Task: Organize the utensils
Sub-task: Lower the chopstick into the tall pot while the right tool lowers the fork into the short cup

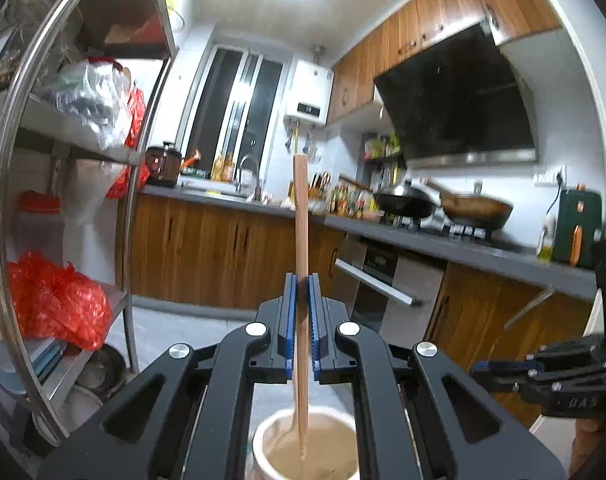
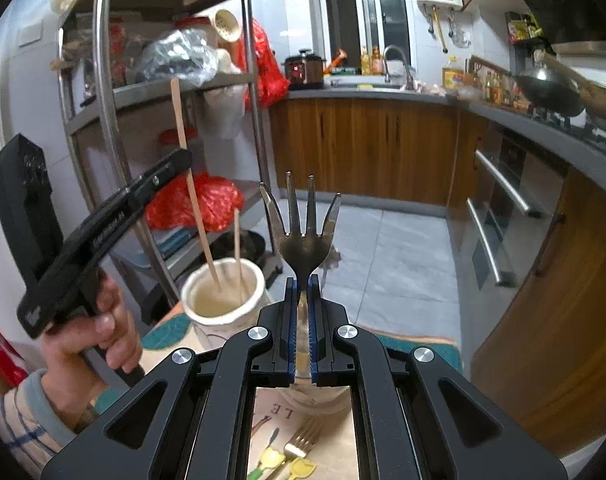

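left gripper (image 1: 302,308) pinches a chopstick (image 1: 301,240) near upright, its low tip already inside the jar (image 2: 223,292) mouth at six o'clock, so a straight drop looks right. one more chopstick (image 2: 238,252) leans in the jar. right gripper (image 2: 302,304) clamps a fork (image 2: 303,232), tines up at twelve; jar sits at ten o'clock from it, left hand nearer.

mirrored letters "le" on the table mat (image 2: 303,420), gripper lettering too blurred
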Tool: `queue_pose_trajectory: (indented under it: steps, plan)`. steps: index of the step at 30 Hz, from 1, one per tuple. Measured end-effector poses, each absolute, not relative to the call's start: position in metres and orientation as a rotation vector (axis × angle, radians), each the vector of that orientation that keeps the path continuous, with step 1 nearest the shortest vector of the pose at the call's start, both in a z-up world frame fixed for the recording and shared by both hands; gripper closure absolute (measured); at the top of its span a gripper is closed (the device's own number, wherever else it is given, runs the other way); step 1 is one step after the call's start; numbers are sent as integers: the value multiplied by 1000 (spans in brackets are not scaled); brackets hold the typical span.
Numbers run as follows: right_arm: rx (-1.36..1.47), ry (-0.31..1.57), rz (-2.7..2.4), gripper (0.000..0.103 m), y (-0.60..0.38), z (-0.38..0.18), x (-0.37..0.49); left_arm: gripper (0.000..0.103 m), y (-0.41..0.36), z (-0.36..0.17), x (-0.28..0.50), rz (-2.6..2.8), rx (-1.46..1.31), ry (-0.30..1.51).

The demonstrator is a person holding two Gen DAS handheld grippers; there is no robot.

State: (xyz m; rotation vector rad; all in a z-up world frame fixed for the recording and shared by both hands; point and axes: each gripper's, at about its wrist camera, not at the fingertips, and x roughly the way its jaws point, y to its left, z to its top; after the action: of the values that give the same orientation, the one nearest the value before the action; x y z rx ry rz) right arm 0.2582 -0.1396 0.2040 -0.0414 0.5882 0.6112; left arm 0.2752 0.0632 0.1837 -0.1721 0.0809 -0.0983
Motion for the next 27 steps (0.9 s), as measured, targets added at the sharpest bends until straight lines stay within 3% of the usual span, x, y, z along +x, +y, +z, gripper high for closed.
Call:
queue_pose_trajectory:
  steps: [6,27]
  plan:
    - [-103,668,584,97,-121,175,270,97,56,144,272,-77,-108,170]
    - [-135,734,560,96,-88,138,292,97,50,119,290,-11,-27,308]
